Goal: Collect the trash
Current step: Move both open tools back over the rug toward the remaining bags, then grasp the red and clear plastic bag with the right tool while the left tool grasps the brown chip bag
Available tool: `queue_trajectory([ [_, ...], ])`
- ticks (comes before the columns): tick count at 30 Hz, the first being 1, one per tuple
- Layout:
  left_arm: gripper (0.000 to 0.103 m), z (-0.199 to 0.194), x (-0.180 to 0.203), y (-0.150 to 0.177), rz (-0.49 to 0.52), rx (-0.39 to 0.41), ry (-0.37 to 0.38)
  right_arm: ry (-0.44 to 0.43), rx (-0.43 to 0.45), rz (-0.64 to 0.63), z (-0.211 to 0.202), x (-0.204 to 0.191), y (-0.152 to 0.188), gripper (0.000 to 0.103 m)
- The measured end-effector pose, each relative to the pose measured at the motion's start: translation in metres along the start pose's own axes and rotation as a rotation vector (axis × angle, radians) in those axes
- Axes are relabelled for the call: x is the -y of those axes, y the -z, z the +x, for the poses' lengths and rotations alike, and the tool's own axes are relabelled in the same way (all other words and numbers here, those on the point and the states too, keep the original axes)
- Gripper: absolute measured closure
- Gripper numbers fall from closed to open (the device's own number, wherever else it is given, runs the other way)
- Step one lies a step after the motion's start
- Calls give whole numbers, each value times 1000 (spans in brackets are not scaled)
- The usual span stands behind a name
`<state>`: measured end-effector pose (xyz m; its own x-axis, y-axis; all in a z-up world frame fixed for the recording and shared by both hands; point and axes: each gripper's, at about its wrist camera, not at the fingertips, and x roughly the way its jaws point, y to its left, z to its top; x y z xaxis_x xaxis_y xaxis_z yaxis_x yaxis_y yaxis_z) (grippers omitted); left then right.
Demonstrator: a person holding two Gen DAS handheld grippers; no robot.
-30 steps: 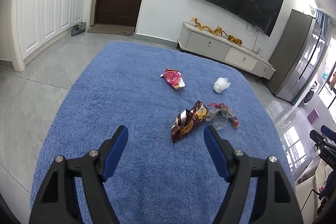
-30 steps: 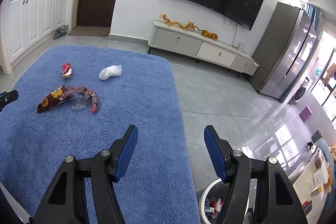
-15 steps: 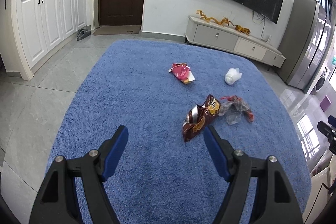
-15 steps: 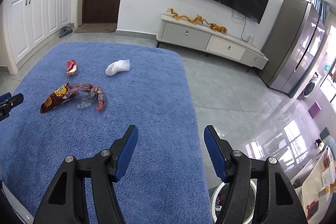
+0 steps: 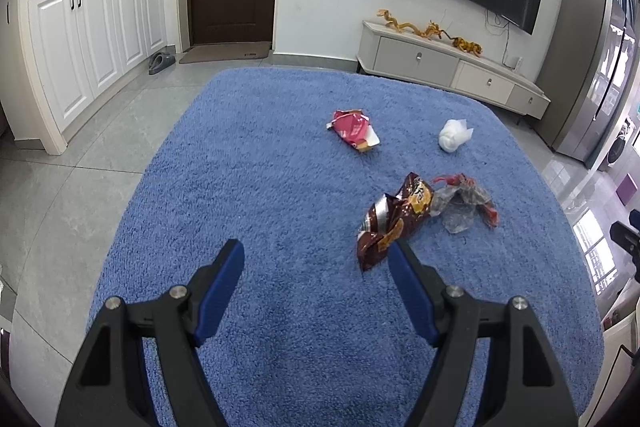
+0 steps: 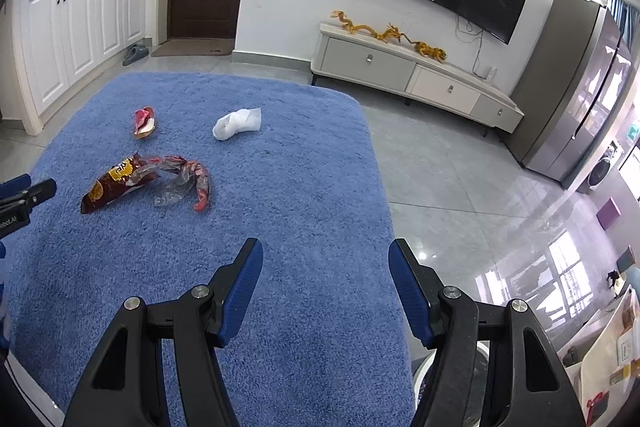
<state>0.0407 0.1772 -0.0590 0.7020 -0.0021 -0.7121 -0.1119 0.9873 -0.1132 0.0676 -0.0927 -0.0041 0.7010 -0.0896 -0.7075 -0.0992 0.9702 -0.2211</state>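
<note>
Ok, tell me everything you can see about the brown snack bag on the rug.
The brown bag is an opened, crumpled snack wrapper of glossy foil-like plastic, dark brown with a yellow-orange logo and a silvery inside showing at its torn end. It lies flat on the blue rug, looking empty. Its far end touches a clear wrapper with red ends. No tool touches it.

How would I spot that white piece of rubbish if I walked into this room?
Look at the big blue rug in front of the TV cabinet. Four bits of litter lie on it; the white wad is the one nearest the cabinet. It alone is plain white and crumpled soft, while its neighbours are red, brown or clear wrappers.
</note>
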Motion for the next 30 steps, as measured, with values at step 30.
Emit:
queue_trajectory([
  [30, 42, 85, 42, -27, 196, -187, 245, -521, -125, -37, 141, -79, -59, 57],
])
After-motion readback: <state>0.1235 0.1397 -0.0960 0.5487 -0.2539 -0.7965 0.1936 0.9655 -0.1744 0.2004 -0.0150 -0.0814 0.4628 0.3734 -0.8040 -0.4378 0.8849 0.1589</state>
